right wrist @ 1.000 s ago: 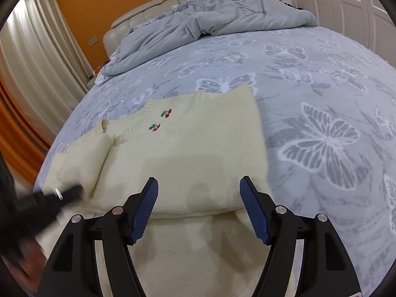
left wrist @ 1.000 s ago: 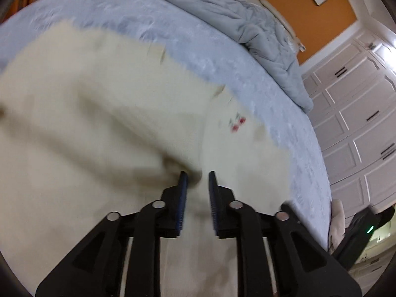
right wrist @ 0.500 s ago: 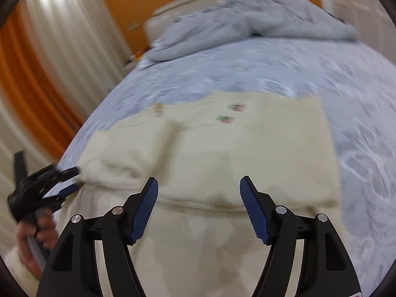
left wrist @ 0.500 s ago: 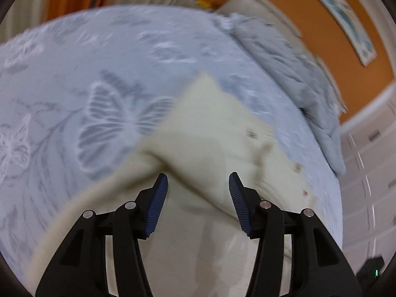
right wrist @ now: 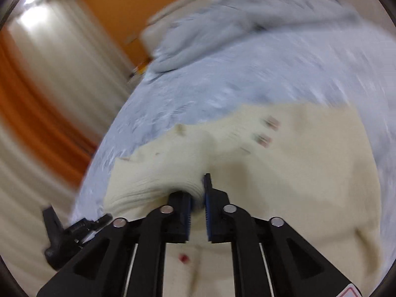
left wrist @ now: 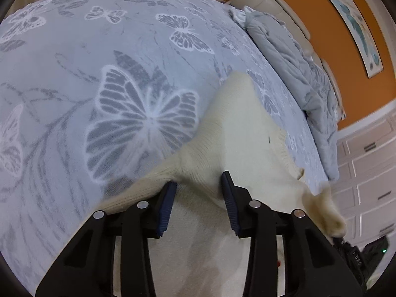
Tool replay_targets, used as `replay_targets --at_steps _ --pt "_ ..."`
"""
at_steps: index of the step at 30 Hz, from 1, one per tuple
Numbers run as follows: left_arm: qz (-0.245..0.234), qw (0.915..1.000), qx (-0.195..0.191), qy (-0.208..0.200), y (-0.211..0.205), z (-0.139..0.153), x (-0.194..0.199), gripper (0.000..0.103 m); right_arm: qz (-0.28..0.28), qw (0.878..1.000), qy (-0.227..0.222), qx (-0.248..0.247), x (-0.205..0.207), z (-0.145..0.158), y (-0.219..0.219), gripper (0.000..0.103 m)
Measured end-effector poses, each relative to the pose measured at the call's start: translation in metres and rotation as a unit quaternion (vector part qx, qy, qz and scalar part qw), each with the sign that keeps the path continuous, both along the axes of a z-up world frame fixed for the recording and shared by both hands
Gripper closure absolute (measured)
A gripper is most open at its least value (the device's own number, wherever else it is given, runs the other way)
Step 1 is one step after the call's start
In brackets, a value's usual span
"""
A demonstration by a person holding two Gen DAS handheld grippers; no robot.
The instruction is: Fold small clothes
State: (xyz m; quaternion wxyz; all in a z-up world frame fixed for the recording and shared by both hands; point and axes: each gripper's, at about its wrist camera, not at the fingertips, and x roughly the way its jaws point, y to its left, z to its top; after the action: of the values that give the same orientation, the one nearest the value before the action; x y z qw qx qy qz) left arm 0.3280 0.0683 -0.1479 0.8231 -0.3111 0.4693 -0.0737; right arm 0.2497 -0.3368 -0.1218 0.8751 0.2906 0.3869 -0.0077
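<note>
Cream sweater lies flat on the butterfly-print bedspread, and we see wide bare bedding off its left edge. Our left gripper hovers over that edge with its jaws spread apart, holding nothing. Further right, our right gripper has its jaws pinched onto a bunched fold of the sweater; that view is blurred. A crumpled grey duvet lies beyond.

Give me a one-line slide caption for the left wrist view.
Open left gripper poised over a fold of the cream knit sweater on the butterfly-print bedspread.
</note>
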Motion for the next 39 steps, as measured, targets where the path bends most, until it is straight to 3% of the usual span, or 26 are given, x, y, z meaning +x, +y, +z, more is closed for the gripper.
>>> replay_targets --at_steps 1,3,4,5,7,10,11,12,13,14,16,18,19,20,22,23,26,27,28,29,30,32,35,36,38,39 --pt "-0.002 0.9999 0.009 -0.006 -0.002 0.000 -0.002 0.066 -0.004 1.000 0.029 0.005 -0.002 -0.017 -0.007 0.076" --pt "-0.003 0.9998 0.021 -0.007 -0.006 0.003 -0.004 0.067 -0.009 0.997 0.067 0.026 -0.012 -0.052 -0.016 0.079" --pt "0.001 0.9999 0.016 -0.002 -0.006 0.004 -0.004 0.066 -0.014 0.998 0.047 0.032 -0.018 -0.050 -0.019 0.075" --pt "0.008 0.9999 -0.004 0.005 -0.004 0.007 -0.004 0.066 -0.024 0.998 0.039 0.039 -0.022 -0.045 -0.021 0.060" --pt "0.024 0.9989 -0.036 0.018 0.002 0.008 -0.002 0.064 -0.044 0.998 0.028 0.045 -0.021 -0.035 -0.024 0.041" --pt "0.056 0.9950 -0.069 0.044 0.011 0.001 0.005 0.066 -0.068 0.997 0.027 0.034 -0.009 -0.026 -0.029 0.037" --pt "0.069 0.9933 -0.078 0.049 0.014 -0.001 0.006 0.069 -0.075 0.996 0.028 0.046 -0.005 -0.030 -0.033 0.043" --pt "0.082 0.9922 -0.078 0.051 0.016 -0.001 0.004 0.078 -0.085 0.994 0.034 0.061 0.000 -0.037 -0.040 0.061" --pt "0.097 0.9911 -0.080 0.045 0.020 0.001 0.001 0.084 -0.086 0.993 0.049 0.064 0.003 -0.041 -0.045 0.094" --pt "0.104 0.9904 -0.085 0.032 0.023 0.005 -0.002 0.085 -0.079 0.993 0.051 0.069 0.004 -0.037 -0.050 0.094" --pt "0.103 0.9913 -0.082 0.002 0.024 0.014 -0.007 0.087 -0.055 0.996 -0.045 0.057 -0.015 0.003 -0.042 0.095" --pt "0.087 0.9950 -0.046 -0.019 0.018 0.015 -0.009 0.086 -0.022 0.991 -0.129 0.030 -0.033 0.035 -0.034 0.096" --pt "0.079 0.9964 -0.030 -0.009 0.015 0.006 -0.007 0.086 -0.019 0.992 -0.125 0.011 -0.032 0.032 -0.033 0.096" --pt "0.079 0.9966 -0.025 0.001 0.013 -0.002 -0.005 0.086 -0.019 0.996 -0.085 -0.007 -0.024 0.015 -0.035 0.096" --pt "0.076 0.9970 -0.016 -0.008 0.012 -0.008 -0.007 0.086 -0.031 0.998 0.047 0.003 -0.007 -0.045 -0.050 0.096" --pt "0.071 0.9974 -0.001 -0.011 0.009 -0.004 -0.007 0.086 -0.034 0.998 0.046 0.022 -0.009 -0.051 -0.053 0.096" --pt "0.056 0.9982 0.015 -0.017 0.007 -0.006 -0.006 0.084 -0.033 0.998 -0.042 0.036 -0.030 -0.023 -0.050 0.095" --pt "0.053 0.9982 0.018 -0.021 0.008 -0.006 -0.006 0.084 -0.031 0.999 -0.038 0.022 -0.030 -0.027 -0.049 0.095" --pt "0.048 0.9981 0.026 -0.028 0.006 -0.006 -0.008 0.084 -0.027 1.000 0.013 0.002 -0.020 -0.045 -0.049 0.097" --pt "0.045 0.9979 0.036 -0.031 0.002 -0.005 -0.008 0.084 -0.018 0.999 0.029 0.006 -0.016 -0.059 -0.052 0.098" --pt "0.040 0.9974 0.050 -0.036 -0.001 -0.004 -0.008 0.084 -0.018 0.999 0.020 0.020 -0.020 -0.055 -0.057 0.096" --pt "0.027 0.9962 0.070 -0.043 -0.005 -0.002 -0.009 0.084 -0.027 0.998 0.034 0.034 -0.027 -0.043 -0.063 0.083" --pt "-0.006 0.9970 0.069 -0.035 -0.004 0.007 -0.015 0.078 -0.051 0.997 0.052 -0.010 -0.062 -0.021 -0.064 0.073" --pt "-0.015 0.9967 0.073 -0.032 -0.002 0.013 -0.021 0.073 -0.060 0.996 0.065 -0.027 -0.078 -0.016 -0.065 0.070" --pt "-0.033 0.9931 0.110 -0.025 0.004 0.031 -0.045 0.060 -0.081 0.991 0.095 -0.056 -0.118 -0.009 -0.073 0.050" --pt "-0.037 0.9914 0.123 -0.026 0.007 0.035 -0.056 0.049 -0.085 0.989 0.104 -0.059 -0.151 -0.002 -0.069 0.047"
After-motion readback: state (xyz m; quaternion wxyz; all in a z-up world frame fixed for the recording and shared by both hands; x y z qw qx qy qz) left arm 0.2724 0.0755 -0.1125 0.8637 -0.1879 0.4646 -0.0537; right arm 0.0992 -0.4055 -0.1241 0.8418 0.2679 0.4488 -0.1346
